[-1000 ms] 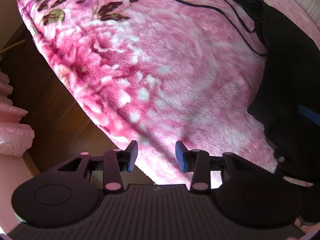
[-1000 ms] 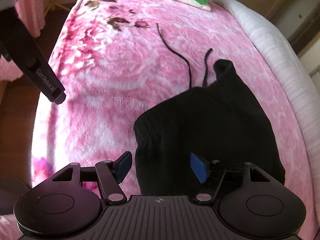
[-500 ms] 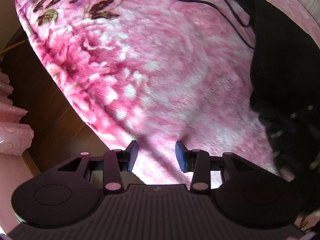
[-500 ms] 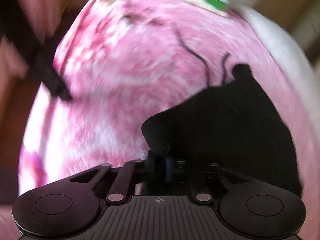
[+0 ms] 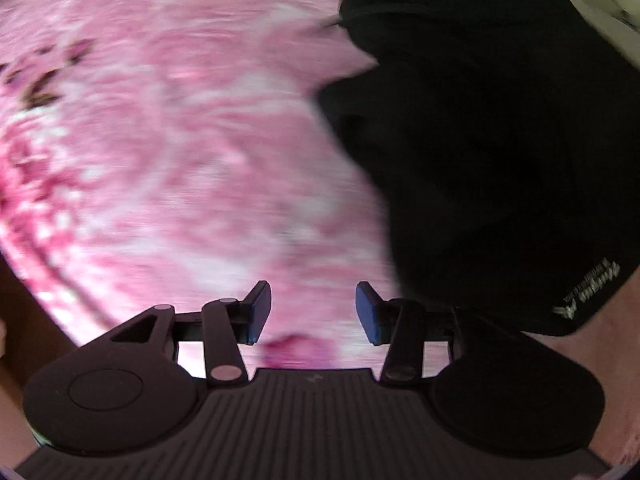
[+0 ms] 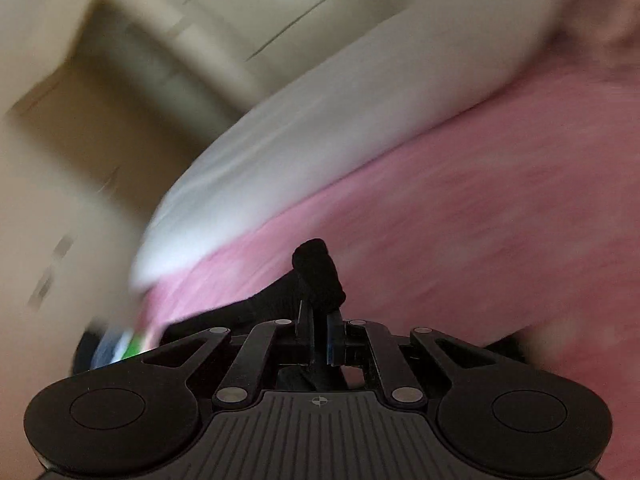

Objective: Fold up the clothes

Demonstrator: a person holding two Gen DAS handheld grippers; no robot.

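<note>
**A:** Scene, biggest first?

**B:** Pink floral blanket (image 5: 180, 152) covers the bed and fills most of the left wrist view. Motion-blurred. The right wrist view shows more of it, plus a white quilt or bolster (image 6: 320, 132) along its far edge, and blurred beige cabinetry (image 6: 132, 64) beyond that.

**A:** Garment?

**B:** Black garment (image 5: 480, 128) takes up the right side of the left wrist view, bunched up over the blanket. There's a small white printed logo near its lower edge, unreadable. In the right wrist view only a tuft of it sticks up past the fingertips, with dark cloth trailing left and below.

**A:** Anything else?

**B:** Folded stack of clothes (image 6: 128, 346) at the left edge of the right wrist view, green and blue layers, blurred. A green scrap also shows at top left of the left wrist view.

**A:** Claws?

**B:** Left gripper (image 5: 314, 312): blue pads spread wide, nothing between them, only blanket behind. It sits just left of the garment; can't tell if the right finger touches the cloth.

**B:** Right gripper (image 6: 319, 332): fingers pinched nearly together, black fabric clamped in the narrow gap, knot of cloth bulging above the tips.
</note>
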